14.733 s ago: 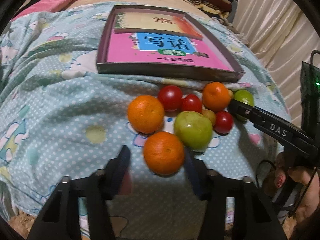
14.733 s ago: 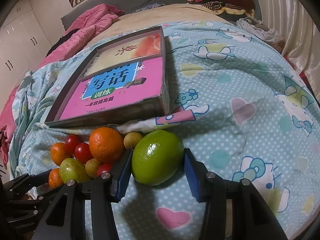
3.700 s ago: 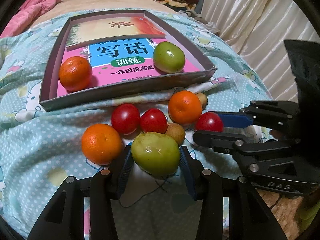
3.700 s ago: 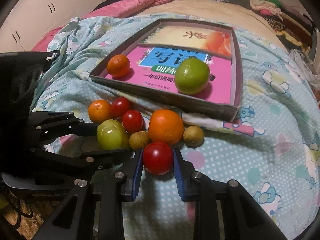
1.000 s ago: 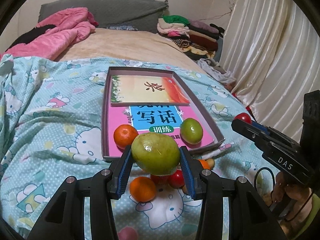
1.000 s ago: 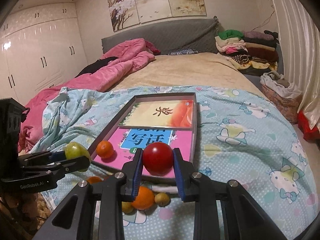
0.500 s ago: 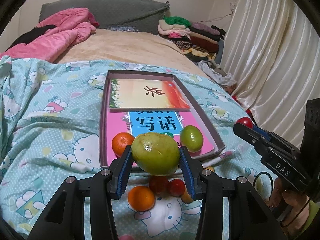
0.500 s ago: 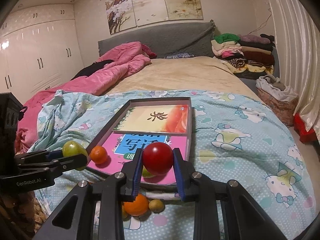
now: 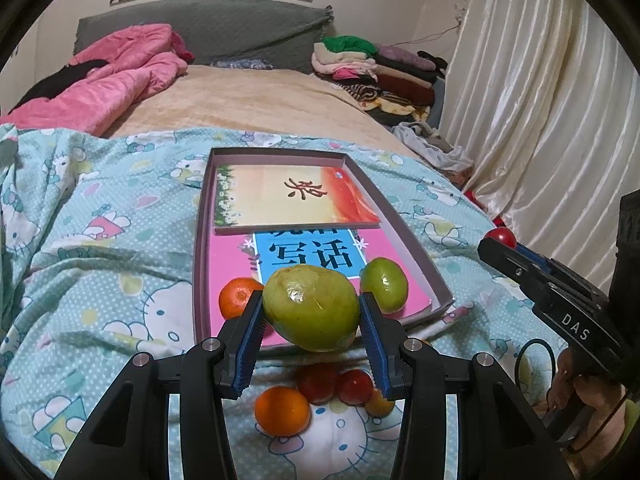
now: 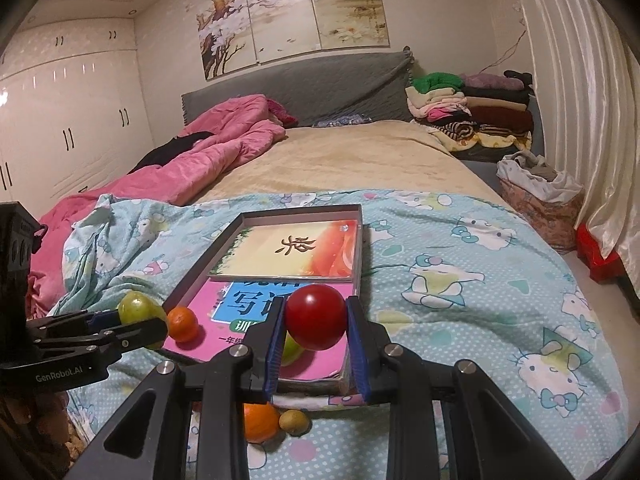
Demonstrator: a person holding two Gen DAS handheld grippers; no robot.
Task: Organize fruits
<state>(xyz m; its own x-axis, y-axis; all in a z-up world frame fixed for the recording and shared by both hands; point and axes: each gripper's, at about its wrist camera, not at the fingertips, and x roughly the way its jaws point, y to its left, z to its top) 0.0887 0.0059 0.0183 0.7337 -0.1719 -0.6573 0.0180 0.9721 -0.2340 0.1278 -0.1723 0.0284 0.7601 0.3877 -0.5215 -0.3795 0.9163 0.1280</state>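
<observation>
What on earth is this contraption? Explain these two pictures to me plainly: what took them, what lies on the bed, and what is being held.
No robot here: a person holds a two-finger gripper in each hand, each with a camera looking along its fingers. In the left camera's picture, the left gripper is clamped on a green fruit. In the right camera's picture, the right gripper is clamped on a red tomato. Ahead on the bedsheet lies a shallow box lined with books, already holding an orange and a second green fruit. More fruit waits on the sheet in front.
</observation>
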